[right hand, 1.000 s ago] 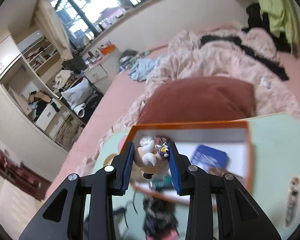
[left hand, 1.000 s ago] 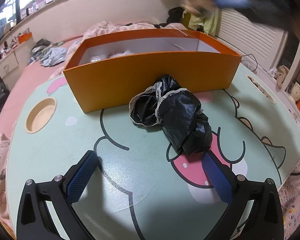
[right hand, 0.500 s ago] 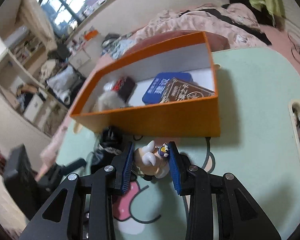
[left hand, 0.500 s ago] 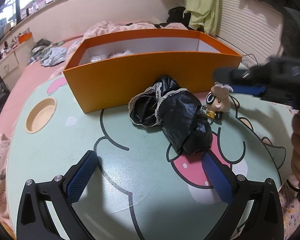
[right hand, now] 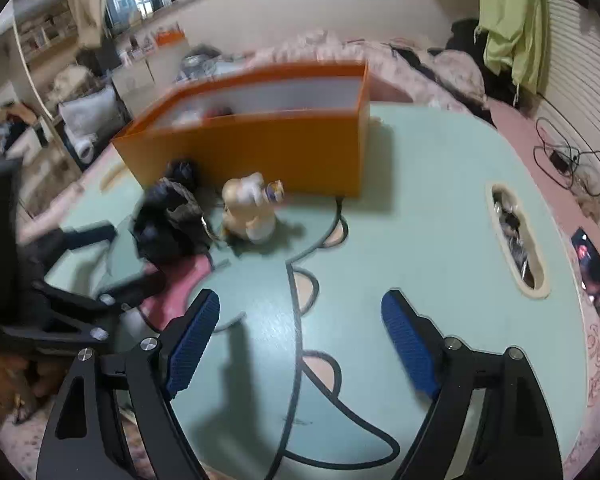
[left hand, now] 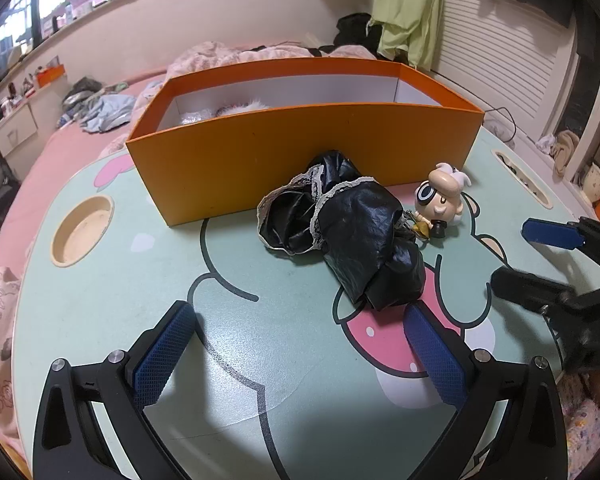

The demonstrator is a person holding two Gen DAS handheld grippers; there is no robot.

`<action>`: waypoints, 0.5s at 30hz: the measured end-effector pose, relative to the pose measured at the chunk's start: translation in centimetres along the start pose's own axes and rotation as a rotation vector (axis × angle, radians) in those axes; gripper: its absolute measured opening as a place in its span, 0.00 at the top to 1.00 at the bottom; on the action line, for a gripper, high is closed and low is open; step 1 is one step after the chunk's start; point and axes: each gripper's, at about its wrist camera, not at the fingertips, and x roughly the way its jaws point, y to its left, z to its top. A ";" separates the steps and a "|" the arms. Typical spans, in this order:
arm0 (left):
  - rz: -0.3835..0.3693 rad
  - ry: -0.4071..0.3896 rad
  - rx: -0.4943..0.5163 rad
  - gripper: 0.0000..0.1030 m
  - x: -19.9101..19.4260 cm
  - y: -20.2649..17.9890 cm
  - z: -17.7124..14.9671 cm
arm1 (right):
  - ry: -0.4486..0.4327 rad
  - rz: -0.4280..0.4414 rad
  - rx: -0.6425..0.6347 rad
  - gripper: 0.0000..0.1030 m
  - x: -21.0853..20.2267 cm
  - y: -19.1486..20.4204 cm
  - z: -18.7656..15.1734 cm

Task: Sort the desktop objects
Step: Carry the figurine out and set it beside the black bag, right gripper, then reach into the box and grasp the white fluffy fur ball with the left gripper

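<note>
Judging from how things lay, the sorting was only partly done. The orange box (left hand: 300,160) already had some items inside (a fluffy white one showed at its far wall, the rest I could not make out), but two objects were outside it on the green table (left hand: 100,280).

The sheep figurine (left hand: 440,200) stood on the table just in front of the box, at about 3 o'clock from the crumpled black bag (left hand: 352,236), and it seemed to touch the bag's edge. In the right wrist view the figurine (right hand: 252,208) was blurred, at about 12 o'clock and well ahead of the right gripper (right hand: 300,344). That gripper's jaws had just been opening; they stood wide apart with nothing between them, so the figurine was set free on the table.

The left gripper (left hand: 300,352) also had its jaws spread wide and empty. The black bag lay just ahead of its right finger, at about 1 o'clock.

What was left, in my judgement: the bag and the figurine both needed to find their place, probably in the box.
</note>
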 end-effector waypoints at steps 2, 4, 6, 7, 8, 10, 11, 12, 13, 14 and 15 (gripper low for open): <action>0.001 0.000 0.001 0.00 0.0 -0.1 0.0 | 0.016 -0.041 -0.039 0.16 0.3 0.5 0.0; 0.002 0.000 0.000 0.00 0.0 0.0 0.0 | 0.039 -0.102 -0.101 0.00 0.8 1.4 -0.1; 0.018 0.004 -0.016 0.00 -0.1 0.2 0.0 | 0.039 -0.082 -0.120 0.00 0.9 1.7 -0.1; 0.025 0.007 -0.024 0.00 -0.1 0.3 0.0 | 0.038 -0.078 -0.119 0.00 0.9 1.7 -0.1; 0.023 0.008 -0.038 0.00 -0.2 0.5 0.0 | 0.036 -0.075 -0.118 0.00 0.8 1.5 0.0; -0.001 0.002 -0.065 0.00 -0.3 1.2 0.2 | 0.029 -0.073 -0.118 0.00 0.6 1.3 0.0; -0.009 -0.015 -0.074 0.02 -0.9 1.5 0.4 | 0.028 -0.072 -0.118 0.00 0.7 1.1 0.0; -0.003 -0.030 -0.073 0.04 -1.3 1.7 0.8 | 0.028 -0.070 -0.117 0.00 0.7 1.0 0.0; 0.010 -0.053 -0.067 0.06 -2.0 1.9 1.4 | 0.028 -0.069 -0.116 0.00 0.7 0.7 -0.2; 0.024 -0.081 -0.062 0.07 -2.9 2.2 2.3 | 0.028 -0.068 -0.117 0.00 0.7 0.7 -0.3; 0.033 -0.106 -0.067 0.07 -3.7 2.5 3.4 | 0.028 -0.068 -0.117 0.00 0.6 0.6 -0.3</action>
